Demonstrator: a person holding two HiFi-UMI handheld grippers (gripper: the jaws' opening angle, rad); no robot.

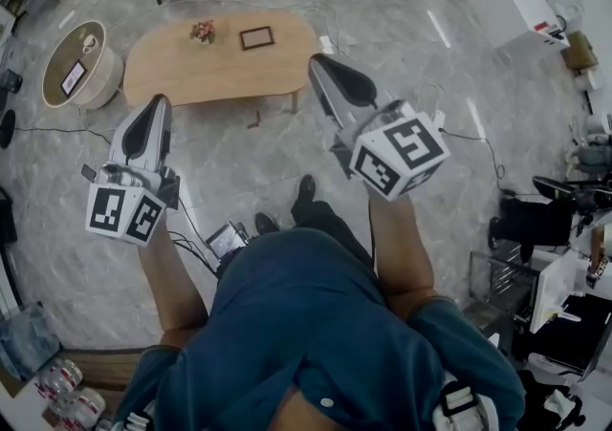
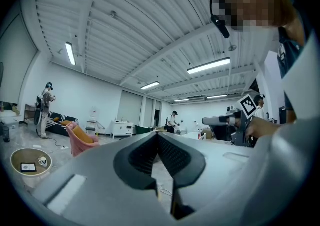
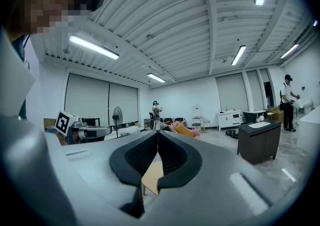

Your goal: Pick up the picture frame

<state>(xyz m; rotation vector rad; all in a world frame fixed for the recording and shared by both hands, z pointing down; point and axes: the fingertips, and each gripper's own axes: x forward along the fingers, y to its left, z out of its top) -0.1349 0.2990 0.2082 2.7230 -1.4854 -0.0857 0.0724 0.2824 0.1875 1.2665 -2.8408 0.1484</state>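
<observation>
- Frame [image 1: 256, 37] lies flat on the oval table [image 1: 182, 71], near its far edge and well apart from both grippers; the person stands back from the table.
- Left gripper [image 1: 158, 100]: jaw tips meet, nothing between them.
- Right gripper [image 1: 316, 60]: likewise closed at the tips and empty, aimed roughly toward the table.
- Risk: arriving with the jaws closed would shove the frame along the top instead of taking it.
- Risk: a flat frame offers only a thin edge, so a shallow pinch may slip or push it off the far side.
- Risk: the flowers [image 1: 202, 32] stand just beside it, and a wide swing could knock them over.
- Risk: a similar dark-framed thing on the round stand [image 1: 96, 85] could be mistaken for the target.
</observation>
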